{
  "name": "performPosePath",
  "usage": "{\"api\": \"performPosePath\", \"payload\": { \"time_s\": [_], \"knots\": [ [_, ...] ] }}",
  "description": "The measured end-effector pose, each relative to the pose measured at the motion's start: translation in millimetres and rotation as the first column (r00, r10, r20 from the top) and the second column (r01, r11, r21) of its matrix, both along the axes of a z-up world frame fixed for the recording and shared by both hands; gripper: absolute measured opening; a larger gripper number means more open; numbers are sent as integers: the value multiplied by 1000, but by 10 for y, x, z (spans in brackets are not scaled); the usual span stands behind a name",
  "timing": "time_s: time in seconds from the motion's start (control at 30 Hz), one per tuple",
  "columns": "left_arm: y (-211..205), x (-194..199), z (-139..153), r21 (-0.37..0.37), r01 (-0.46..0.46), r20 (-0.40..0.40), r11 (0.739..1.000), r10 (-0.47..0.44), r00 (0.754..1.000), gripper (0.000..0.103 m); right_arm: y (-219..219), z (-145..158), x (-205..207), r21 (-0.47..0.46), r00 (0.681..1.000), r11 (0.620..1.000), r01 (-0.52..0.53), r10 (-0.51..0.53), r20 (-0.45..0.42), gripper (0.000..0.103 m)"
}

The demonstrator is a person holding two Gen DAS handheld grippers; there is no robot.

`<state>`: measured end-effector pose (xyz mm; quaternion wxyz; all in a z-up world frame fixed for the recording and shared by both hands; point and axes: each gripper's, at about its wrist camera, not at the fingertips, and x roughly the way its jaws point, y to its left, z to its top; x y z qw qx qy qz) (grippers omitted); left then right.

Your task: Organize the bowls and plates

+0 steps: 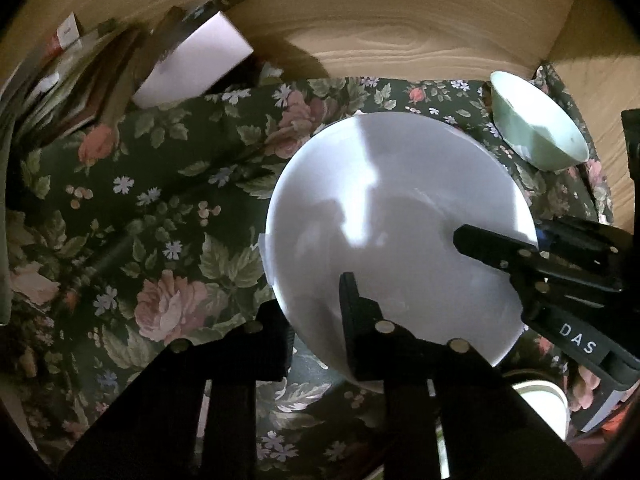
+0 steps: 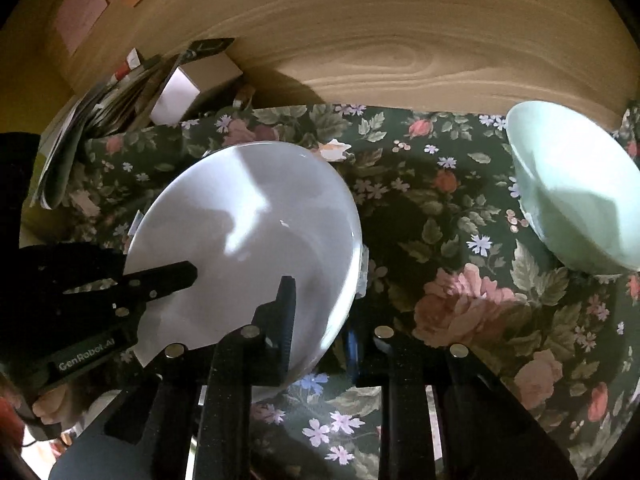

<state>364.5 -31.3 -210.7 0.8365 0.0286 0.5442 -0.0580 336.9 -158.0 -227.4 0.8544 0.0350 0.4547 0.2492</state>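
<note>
Both sets of fingers straddle the white plate's [image 1: 400,216] rim, left gripper [image 1: 316,312] at its 6 o'clock, right gripper [image 2: 320,312] at 4 o'clock. The round plate faces up over the floral surface [image 1: 160,200]; green bowl [image 2: 576,192] at 2 o'clock.

A glossy, smooth white plate [image 1: 400,216] and a glazed pale green bowl [image 2: 580,196] sit on matt floral cloth [image 2: 440,280] before a smooth, grained wooden panel [image 2: 380,40].
</note>
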Motion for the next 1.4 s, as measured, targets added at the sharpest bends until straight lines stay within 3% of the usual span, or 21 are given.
{"api": "performPosePath", "payload": {
  "time_s": [0.4,0.87,1.4],
  "knots": [
    [54,-328,381,-53,10,95,999,-5,996,20,-81,344,-294,34,997,999,12,-14,73,20],
    [307,-979,872,-104,-15,195,994,35,980,20,65,729,-800,27,982,1000,4,-9,190,19],
    [779,-1637,1107,-143,-95,263,985,130,956,20,496,939,-1251,27,965,997,-79,69,254,20]
  ]
}}
